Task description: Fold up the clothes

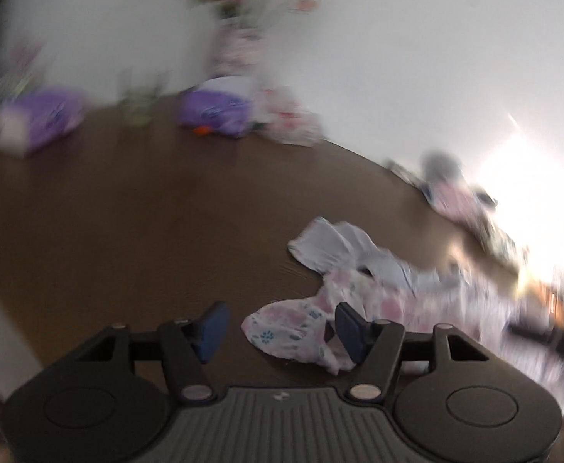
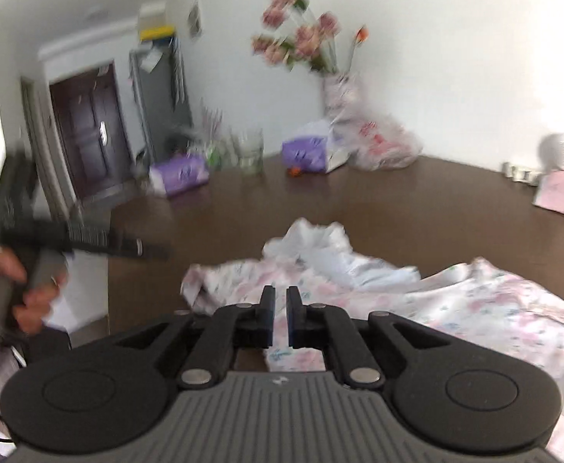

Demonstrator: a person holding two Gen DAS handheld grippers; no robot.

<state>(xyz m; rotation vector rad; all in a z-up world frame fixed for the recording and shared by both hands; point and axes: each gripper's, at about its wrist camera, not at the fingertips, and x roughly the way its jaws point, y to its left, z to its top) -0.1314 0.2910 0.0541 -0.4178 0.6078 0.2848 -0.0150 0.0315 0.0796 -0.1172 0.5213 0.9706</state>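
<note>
A white garment with pink and teal flowers (image 1: 293,324) lies crumpled on the dark brown table (image 1: 147,231), with a plain white part (image 1: 320,250) bunched at its far side. My left gripper (image 1: 282,328) is open, and a sleeve-like end of the garment lies between its blue pads (image 1: 212,328) without being pressed. In the right wrist view the same garment (image 2: 475,301) spreads to the right. My right gripper (image 2: 280,305) hangs just over it, jaws shut to a thin slit; I see no cloth pinched. A person's hand (image 2: 12,289) holds the blurred left gripper at the left edge.
Along the far wall stand a vase of pink flowers (image 2: 340,92), a plastic bag (image 2: 382,146), two purple tissue packs (image 2: 181,177), and a glass jar (image 2: 251,150). A folded pink cloth (image 2: 563,193) lies far right. The table's left edge (image 2: 108,270) drops to the floor.
</note>
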